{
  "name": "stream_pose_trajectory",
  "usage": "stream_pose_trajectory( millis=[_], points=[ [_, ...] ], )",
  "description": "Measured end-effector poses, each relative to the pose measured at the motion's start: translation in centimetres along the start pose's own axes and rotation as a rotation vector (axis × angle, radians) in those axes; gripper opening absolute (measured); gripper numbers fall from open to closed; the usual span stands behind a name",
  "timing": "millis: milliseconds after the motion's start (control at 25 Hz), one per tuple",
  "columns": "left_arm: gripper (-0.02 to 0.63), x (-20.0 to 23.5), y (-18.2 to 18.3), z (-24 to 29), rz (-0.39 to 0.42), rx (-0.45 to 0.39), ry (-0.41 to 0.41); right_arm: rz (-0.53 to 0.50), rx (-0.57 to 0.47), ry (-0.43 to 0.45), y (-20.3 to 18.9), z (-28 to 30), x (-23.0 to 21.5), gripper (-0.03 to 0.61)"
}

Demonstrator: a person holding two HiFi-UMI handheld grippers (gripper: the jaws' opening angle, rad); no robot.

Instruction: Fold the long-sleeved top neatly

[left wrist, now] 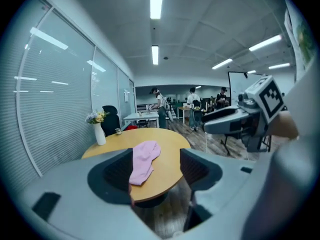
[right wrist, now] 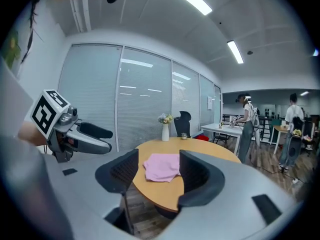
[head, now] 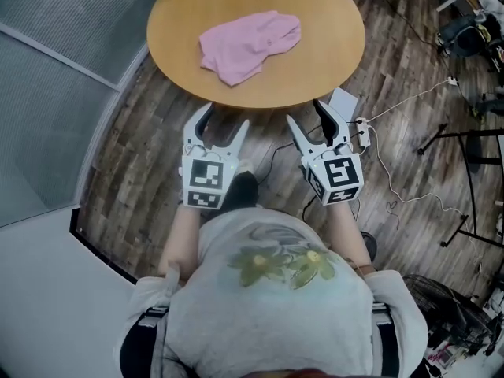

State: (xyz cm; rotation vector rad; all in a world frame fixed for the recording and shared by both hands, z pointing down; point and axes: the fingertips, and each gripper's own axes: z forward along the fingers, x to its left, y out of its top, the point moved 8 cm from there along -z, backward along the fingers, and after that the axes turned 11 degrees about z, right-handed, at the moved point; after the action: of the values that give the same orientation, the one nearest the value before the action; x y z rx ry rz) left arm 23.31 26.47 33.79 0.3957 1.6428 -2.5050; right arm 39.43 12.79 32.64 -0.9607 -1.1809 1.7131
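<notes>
Pink top (head: 248, 46) lies on table (head: 331, 46); left tongs (head: 226, 116), right tongs (head: 305, 111) open, off its edge.

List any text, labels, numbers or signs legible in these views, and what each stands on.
No readable text anywhere.
Cubes on the left gripper and right gripper: black-and-white square markers, no letters.
Sheet on the glass wall: too small to read.
Pink top: no print visible.
</notes>
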Motion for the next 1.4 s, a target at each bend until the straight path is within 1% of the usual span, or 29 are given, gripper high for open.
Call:
stream_pose_trajectory(
  millis=[40,120,320,560,640,800,960,1080,1240,1400],
  points=[
    [0.275,0.2,-0.3,0.6,0.024,0.017,-0.003,-0.003,0.009,0.001,0.0,0.5,-0.1,0.249],
    [0.275,0.6,-0.9,1.7,0.039,0.044,-0.018,-0.01,0.03,-0.001,-0.2,1.4,-0.3,0.249],
    [0.275,2.3,-3.1,4.9,0.027,0.11,-0.061,0.025,0.081,-0.02,-1.0,4.6,-1.8,0.249],
    [0.273,4.1,-6.4,9.3,0.016,0.193,-0.139,0.06,0.138,-0.06,-2.2,8.5,-3.5,0.249],
    [0.273,4.2,-7.4,11.4,0.045,0.222,-0.179,0.079,0.165,-0.072,-2.9,9.8,-4.1,0.249],
    [0.273,3.6,-9.9,16.1,0.146,0.298,-0.28,0.118,0.216,-0.087,-4.4,11.9,-5.2,0.249],
    [0.273,2.7,-12.3,20.1,0.198,0.385,-0.363,0.112,0.274,-0.089,-5.5,13.2,-6.2,0.249],
    [0.273,2.2,-13.7,22.5,0.191,0.445,-0.406,0.098,0.3,-0.087,-5.8,14.1,-6.8,0.249],
    [0.272,1.6,-15.4,25.2,0.203,0.52,-0.424,0.09,0.327,-0.076,-6.0,15.5,-8.0,0.249],
    [0.272,1.8,-16.8,26.9,0.177,0.589,-0.453,0.085,0.359,-0.05,-6.1,17.3,-9.4,0.249]
  ],
)
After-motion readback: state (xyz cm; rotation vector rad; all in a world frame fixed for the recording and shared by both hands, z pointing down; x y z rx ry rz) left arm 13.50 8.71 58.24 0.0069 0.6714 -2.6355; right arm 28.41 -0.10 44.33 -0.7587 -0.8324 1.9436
